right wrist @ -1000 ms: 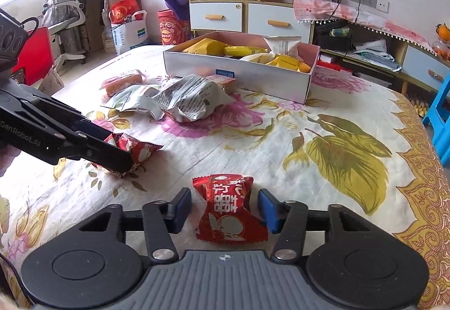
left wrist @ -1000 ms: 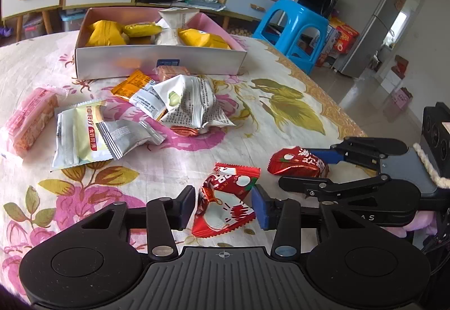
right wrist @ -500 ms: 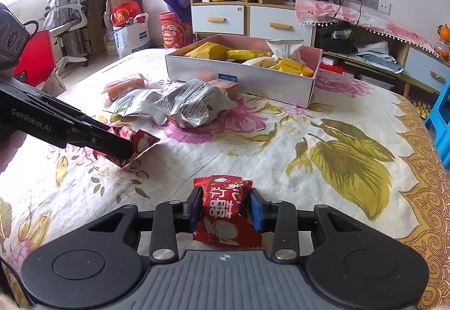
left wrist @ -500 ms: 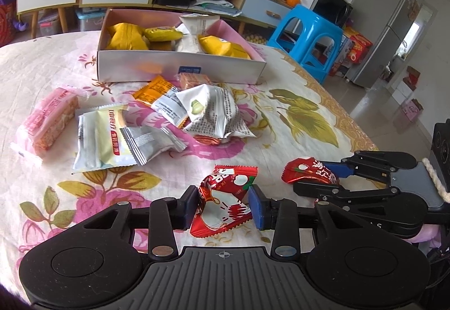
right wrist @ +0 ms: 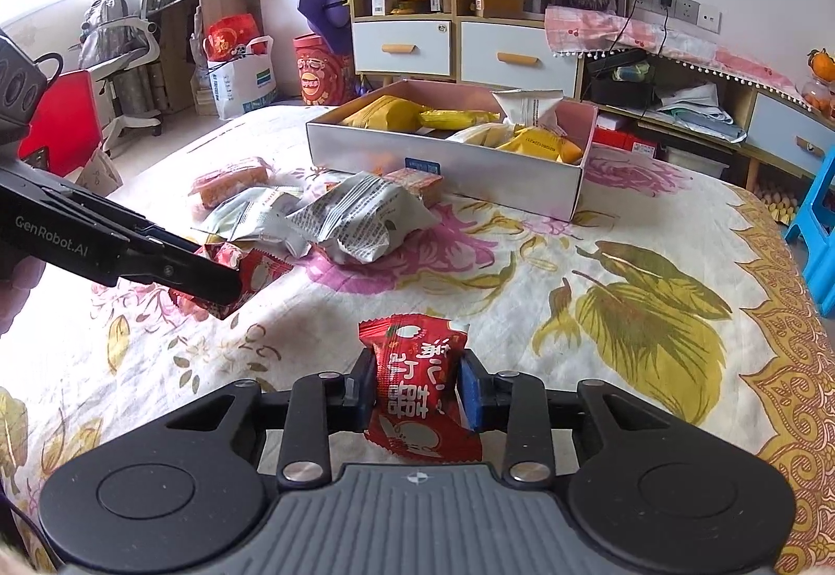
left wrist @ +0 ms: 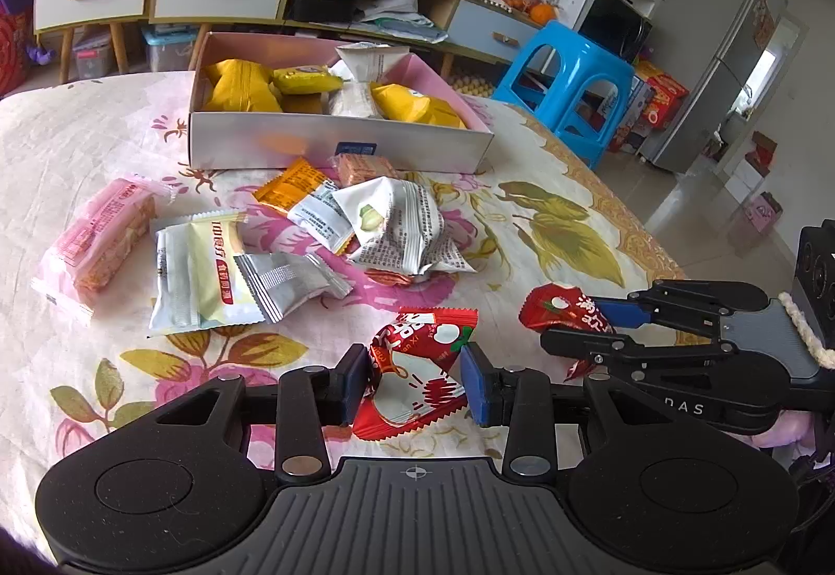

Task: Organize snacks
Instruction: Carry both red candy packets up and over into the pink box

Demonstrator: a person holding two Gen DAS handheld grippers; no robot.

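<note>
Both grippers just clamped on red snack packets, lift comes next.

Right gripper (right wrist: 417,398) jaws have just been closing, now pinching a red foil snack packet (right wrist: 417,382) near the table's front edge; left gripper (left wrist: 412,382) grips a crinkled red-and-white packet (left wrist: 417,366) beside it. Both packets sit low over the floral tablecloth (left wrist: 548,230); white-and-pink cardboard box (left wrist: 334,142) waits at the far edge.

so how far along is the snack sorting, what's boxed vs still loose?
Done: several yellow packets and a white one already lie in the open cardboard box. In hand: the left gripper and right gripper, jaws just closing, each pinch a red snack packet. Left: the pink wafer pack, the silver and white sachets and the orange packets remain loose on the floral tablecloth.
</note>
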